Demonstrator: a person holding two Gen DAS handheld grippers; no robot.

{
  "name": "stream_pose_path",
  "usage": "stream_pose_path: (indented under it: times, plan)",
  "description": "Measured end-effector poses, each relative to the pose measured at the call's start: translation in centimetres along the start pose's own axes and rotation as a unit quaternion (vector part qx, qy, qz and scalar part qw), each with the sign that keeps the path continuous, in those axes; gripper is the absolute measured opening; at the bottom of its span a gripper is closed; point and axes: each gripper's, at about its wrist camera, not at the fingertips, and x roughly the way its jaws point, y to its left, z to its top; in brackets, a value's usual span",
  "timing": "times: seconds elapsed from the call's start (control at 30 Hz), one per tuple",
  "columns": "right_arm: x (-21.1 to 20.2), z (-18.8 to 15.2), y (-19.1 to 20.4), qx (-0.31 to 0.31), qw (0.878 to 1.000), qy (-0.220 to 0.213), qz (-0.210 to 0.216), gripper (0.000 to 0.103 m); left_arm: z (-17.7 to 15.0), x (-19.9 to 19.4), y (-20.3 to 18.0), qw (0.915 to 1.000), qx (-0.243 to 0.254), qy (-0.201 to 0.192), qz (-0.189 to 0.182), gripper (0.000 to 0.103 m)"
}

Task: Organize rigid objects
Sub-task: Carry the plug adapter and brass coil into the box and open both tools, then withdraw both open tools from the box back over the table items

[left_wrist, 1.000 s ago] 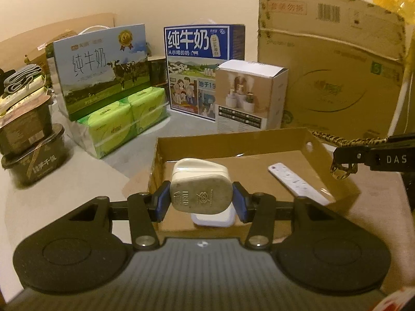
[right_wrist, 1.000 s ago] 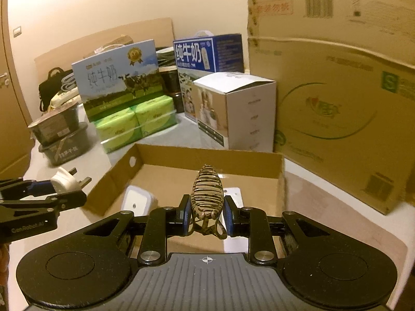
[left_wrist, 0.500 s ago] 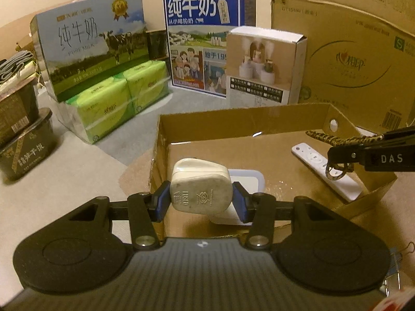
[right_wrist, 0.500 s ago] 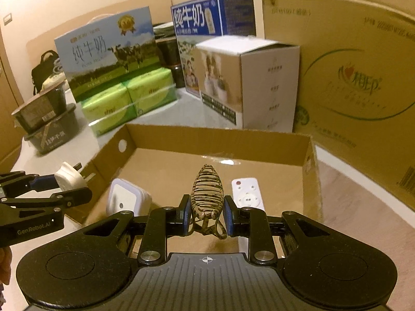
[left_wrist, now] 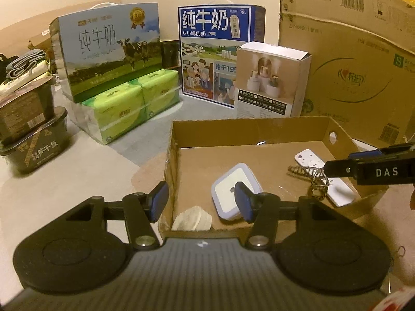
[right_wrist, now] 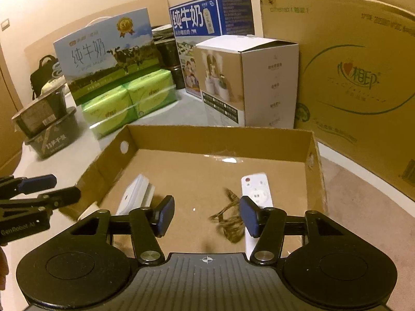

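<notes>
As their jaws have just been opening: left gripper [left_wrist: 201, 202] and right gripper [right_wrist: 206, 216], both empty-jawed.

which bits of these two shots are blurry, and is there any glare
Left wrist view: the white plug in the cardboard tray is smeared by motion, everything else fairly sharp, fisheye bending the box edges. Right wrist view: the braided cord is blurred, and a small bright glare spot sits on the tray floor near its back wall. Both views are dim and yellow-tinted.
</notes>
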Motion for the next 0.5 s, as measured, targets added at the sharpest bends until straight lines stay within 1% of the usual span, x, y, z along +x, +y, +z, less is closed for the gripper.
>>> stream_pose_path:
  times: [0.3,0.5]
  plan:
    - [-4.4,-1.6,0.5,0.013,1.0,-0.014,-0.002,0.058,-1.0,-3.8,-0.7,0.9999,-0.012,-0.005,-0.003,0.052]
    - [-7.6,-3.4,0.9,0.024,1.0,-0.009,-0.006,0.059,-2.2,-6.7,-1.8,0.9998,-0.018,-0.006,-0.004,0.052]
